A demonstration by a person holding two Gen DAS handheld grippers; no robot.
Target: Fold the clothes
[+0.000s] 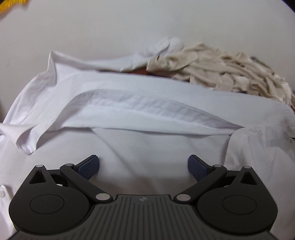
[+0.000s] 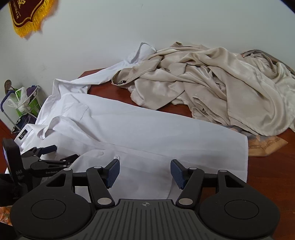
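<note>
A white dress shirt (image 2: 140,133) lies spread on a red-brown table (image 2: 267,171), its sides folded inward and its collar with a black label at the left. In the left wrist view the shirt (image 1: 147,114) fills the frame, a folded sleeve lying across it. My left gripper (image 1: 142,165) is open just above the shirt fabric, holding nothing; it also shows in the right wrist view (image 2: 62,153) near the collar. My right gripper (image 2: 144,171) is open over the shirt's near edge, empty.
A crumpled heap of beige satin clothes (image 2: 212,83) lies at the back right of the table, also in the left wrist view (image 1: 212,68). A patterned cloth (image 2: 265,145) lies under it. A wire rack with bags (image 2: 24,103) stands at the left by the wall. A fringed red banner (image 2: 29,16) hangs above.
</note>
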